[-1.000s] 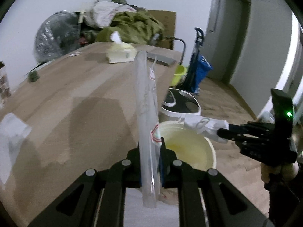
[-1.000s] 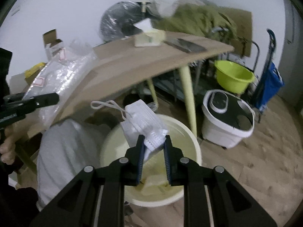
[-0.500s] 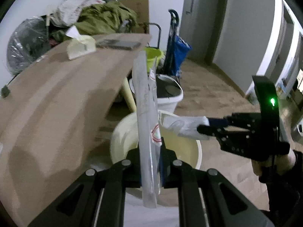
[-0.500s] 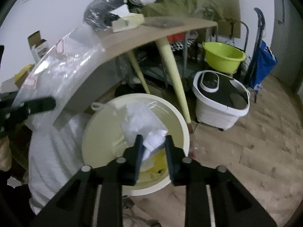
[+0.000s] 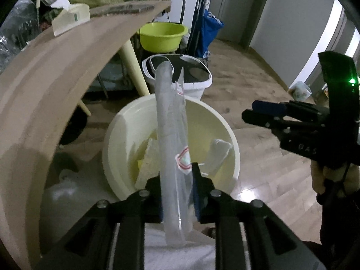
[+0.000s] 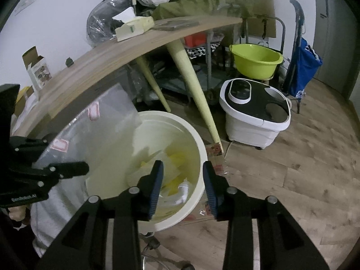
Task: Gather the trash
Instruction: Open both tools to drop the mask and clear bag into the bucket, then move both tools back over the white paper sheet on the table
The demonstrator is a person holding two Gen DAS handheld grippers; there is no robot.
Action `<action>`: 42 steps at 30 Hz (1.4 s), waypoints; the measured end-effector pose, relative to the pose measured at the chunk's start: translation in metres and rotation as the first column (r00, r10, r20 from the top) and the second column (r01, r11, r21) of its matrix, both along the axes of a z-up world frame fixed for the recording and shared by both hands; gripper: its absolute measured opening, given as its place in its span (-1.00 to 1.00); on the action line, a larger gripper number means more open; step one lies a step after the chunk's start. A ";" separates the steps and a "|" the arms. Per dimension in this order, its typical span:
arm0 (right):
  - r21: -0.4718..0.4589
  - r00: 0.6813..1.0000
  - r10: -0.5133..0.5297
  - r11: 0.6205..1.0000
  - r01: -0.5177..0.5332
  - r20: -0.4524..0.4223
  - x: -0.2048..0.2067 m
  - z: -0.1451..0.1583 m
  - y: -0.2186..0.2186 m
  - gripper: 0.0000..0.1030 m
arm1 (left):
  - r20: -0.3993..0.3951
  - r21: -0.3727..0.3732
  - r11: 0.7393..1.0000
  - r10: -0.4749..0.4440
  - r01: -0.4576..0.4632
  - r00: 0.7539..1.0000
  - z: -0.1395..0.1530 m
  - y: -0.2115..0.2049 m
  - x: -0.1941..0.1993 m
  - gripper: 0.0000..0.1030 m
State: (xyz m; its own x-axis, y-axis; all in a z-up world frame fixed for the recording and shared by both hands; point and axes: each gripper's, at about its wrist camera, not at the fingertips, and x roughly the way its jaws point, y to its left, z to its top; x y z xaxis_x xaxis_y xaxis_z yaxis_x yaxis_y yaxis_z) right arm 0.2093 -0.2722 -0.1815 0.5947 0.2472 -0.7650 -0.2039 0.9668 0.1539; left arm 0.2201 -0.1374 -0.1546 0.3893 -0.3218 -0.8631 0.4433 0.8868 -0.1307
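A cream trash bucket (image 5: 229,135) stands on the floor beside the wooden table; it also shows in the right wrist view (image 6: 198,148). My left gripper (image 5: 177,180) is shut on a clear plastic bag (image 5: 171,121) and holds it upright over the bucket. From the right wrist view the bag (image 6: 101,130) hangs over the bucket's left rim. My right gripper (image 6: 182,175) is open and empty above the bucket's right rim. A white face mask (image 5: 217,155) lies inside the bucket among yellow and white trash (image 6: 173,168).
The wooden table (image 5: 45,85) curves along the left, with a tissue box (image 5: 70,18) on it. A white and black foot bath (image 6: 254,110), a green basin (image 6: 255,61) and a blue trolley bag (image 6: 304,67) stand on the floor beyond the bucket.
My right gripper has opened and let go of the face mask, which now lies in the bucket. My left gripper has carried the plastic bag from over the table to over the bucket.
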 end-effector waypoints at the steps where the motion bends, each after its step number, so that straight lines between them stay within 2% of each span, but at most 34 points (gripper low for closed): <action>1: -0.001 1.000 -0.001 1.000 0.001 0.000 0.000 0.000 -0.001 -0.34 | -0.003 -0.002 1.000 -0.001 0.001 1.000 -0.001 0.000 0.000 -0.56; 3: -0.004 1.000 -0.002 1.000 0.002 0.002 0.000 0.001 0.000 -0.34 | -0.004 -0.005 1.000 -0.001 0.001 1.000 -0.001 0.000 -0.001 -0.43; 10: -0.024 1.000 0.010 1.000 -0.010 0.015 -0.002 0.007 0.010 -0.34 | 0.024 -0.039 0.999 -0.008 0.009 1.000 0.008 0.003 -0.009 -0.36; 14: -0.036 0.999 0.021 0.999 -0.020 0.034 -0.004 0.016 0.016 -0.34 | 0.048 -0.066 0.998 -0.009 0.012 0.999 0.017 0.008 -0.014 -0.19; 21: -0.043 0.996 0.039 0.998 -0.035 0.085 -0.006 0.036 0.029 -0.34 | 0.126 -0.100 0.995 0.011 0.002 0.992 0.041 0.020 -0.031 -0.17; 31: -0.043 0.984 0.115 0.993 -0.110 0.137 -0.005 0.058 0.060 -0.34 | 0.218 -0.129 0.986 0.130 -0.103 0.967 0.070 0.062 -0.050 -0.16; 36: -0.041 0.974 0.163 0.987 -0.158 0.159 0.001 0.069 0.082 -0.33 | 0.239 -0.142 0.976 0.197 -0.167 0.951 0.075 0.086 -0.058 -0.16; 40: -0.037 0.960 0.212 0.977 -0.209 0.181 0.005 0.077 0.103 -0.13 | 0.251 -0.158 0.961 0.260 -0.225 0.932 0.082 0.111 -0.068 -0.16; 42: -0.035 0.953 0.233 0.972 -0.231 0.193 0.006 0.082 0.112 -0.13 | 0.258 -0.166 0.952 0.295 -0.259 0.920 0.083 0.122 -0.072 -0.16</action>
